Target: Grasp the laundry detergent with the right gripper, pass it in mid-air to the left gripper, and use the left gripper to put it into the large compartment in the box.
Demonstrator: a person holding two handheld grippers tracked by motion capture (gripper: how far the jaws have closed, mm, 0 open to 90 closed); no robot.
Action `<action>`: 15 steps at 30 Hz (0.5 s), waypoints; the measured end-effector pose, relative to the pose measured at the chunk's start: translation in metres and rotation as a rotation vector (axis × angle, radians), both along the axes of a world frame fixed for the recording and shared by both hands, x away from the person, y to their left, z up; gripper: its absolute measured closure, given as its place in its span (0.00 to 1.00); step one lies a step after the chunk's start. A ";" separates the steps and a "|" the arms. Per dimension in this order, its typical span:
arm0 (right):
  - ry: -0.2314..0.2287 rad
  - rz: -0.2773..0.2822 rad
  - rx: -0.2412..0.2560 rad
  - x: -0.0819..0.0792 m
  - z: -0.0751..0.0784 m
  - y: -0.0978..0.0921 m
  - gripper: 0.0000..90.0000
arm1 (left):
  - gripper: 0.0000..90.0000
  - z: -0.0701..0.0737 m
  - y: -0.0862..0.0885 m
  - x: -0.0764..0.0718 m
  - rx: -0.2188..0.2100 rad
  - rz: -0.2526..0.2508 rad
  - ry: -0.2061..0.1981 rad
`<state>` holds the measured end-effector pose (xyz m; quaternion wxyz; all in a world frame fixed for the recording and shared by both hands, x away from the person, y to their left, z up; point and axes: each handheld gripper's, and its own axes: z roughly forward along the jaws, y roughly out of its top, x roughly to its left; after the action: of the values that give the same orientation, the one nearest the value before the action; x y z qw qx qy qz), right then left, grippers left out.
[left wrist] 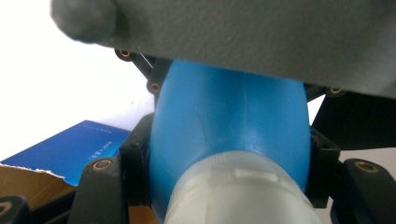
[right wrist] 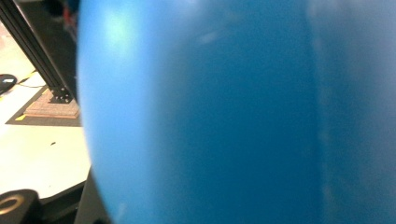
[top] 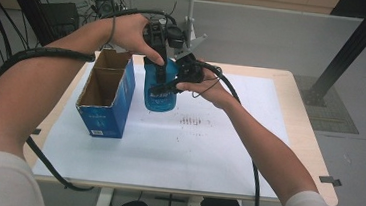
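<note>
Bottle: blue bottle (top: 160, 92) held in the air, just right of the open blue box (top: 107, 96).
Left gripper (top: 160, 67): clamped on the bottle's neck.
Right gripper (top: 172, 86): against the bottle's side; grip cannot be told.

Bright even light, close-ups blurred
</note>
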<state>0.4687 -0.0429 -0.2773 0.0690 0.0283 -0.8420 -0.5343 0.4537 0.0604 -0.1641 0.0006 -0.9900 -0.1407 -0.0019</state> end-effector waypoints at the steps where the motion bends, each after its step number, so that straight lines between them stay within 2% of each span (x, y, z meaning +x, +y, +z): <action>1: 0.000 0.000 0.000 0.000 0.000 0.000 0.46 | 0.42 0.000 0.000 0.000 0.001 -0.001 -0.002; 15: -0.008 -0.008 0.000 0.002 -0.002 -0.001 0.42 | 0.42 0.002 0.000 0.000 0.005 0.004 -0.006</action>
<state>0.4703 -0.0436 -0.2794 0.0634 0.0269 -0.8423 -0.5347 0.4542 0.0602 -0.1621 0.0025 -0.9897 -0.1428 -0.0050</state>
